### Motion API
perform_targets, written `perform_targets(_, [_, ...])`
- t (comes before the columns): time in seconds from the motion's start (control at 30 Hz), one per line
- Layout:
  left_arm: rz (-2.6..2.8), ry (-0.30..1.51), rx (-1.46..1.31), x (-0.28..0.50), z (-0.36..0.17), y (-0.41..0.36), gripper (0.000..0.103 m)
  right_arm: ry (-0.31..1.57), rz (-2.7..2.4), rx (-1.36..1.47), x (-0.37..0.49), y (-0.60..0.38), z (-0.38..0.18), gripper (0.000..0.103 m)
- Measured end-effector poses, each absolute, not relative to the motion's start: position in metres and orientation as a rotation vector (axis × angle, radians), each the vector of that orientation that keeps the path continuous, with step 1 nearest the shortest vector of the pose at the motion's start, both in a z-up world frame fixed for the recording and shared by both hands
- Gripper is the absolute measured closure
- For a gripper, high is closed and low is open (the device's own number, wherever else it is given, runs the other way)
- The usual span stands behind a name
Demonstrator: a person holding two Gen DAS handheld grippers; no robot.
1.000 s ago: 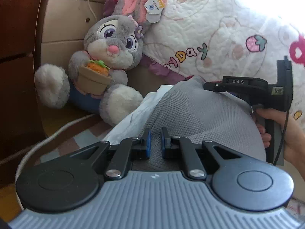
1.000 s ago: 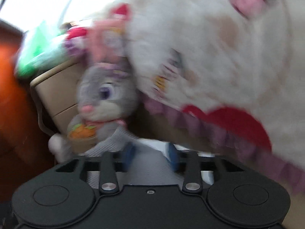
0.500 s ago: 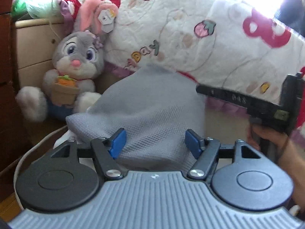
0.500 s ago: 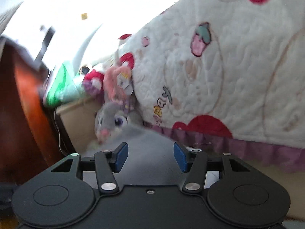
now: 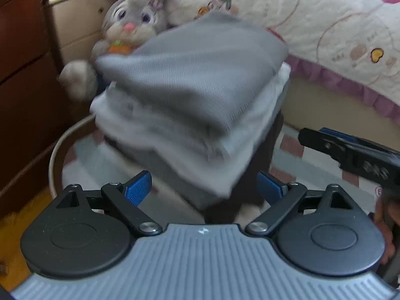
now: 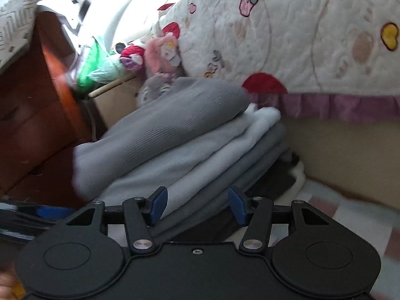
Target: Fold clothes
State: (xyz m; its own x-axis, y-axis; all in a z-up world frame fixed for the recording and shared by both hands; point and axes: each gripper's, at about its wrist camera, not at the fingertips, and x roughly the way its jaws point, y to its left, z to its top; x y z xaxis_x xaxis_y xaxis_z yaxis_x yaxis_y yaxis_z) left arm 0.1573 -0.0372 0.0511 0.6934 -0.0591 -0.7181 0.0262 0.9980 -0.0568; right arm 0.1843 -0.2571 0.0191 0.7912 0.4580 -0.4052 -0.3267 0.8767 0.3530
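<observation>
Released since a second ago: grey knit top (image 5: 190, 75), now crowning the folded stack (image 5: 200, 150) before the plush rabbit (image 5: 132, 20). Left gripper (image 5: 203, 187) opening, empty; right gripper (image 6: 197, 205) parted, empty. Soft, light, floppy; I judge the folded edge the best hold.

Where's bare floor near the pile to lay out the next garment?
Free: checkered mat right of the folded stack, running to the bed base. Some pale mat left of the stack inside the white cable. Crowded behind: plush rabbit against the cabinet.
</observation>
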Motion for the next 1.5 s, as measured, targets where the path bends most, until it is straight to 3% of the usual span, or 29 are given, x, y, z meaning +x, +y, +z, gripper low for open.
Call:
perform_targets(0.17, [-0.010, 0.850, -0.041, 0.123, 0.055, -0.049, 0.011, 0.544, 0.458, 0.213, 0.133, -0.254, 0.043, 0.039])
perform_targets(0.3, [-0.004, 0.895, -0.012, 0.103, 0.052, -0.064, 0.001, 0.586, 0.428, 0.186, 0.101, -0.261, 0.053, 0.039])
perform_targets(0.73, [0.021, 0.985, 0.037, 0.048, 0.049, -0.103, 0.001, 0.556, 0.349, 0.198, 0.021, -0.286, 0.073, 0.036])
perform_targets(1.5, [0.073, 0.872, 0.120, 0.031, 0.053, -0.112, 0.001, 0.591, 0.289, 0.133, 0.010, -0.277, 0.070, 0.035])
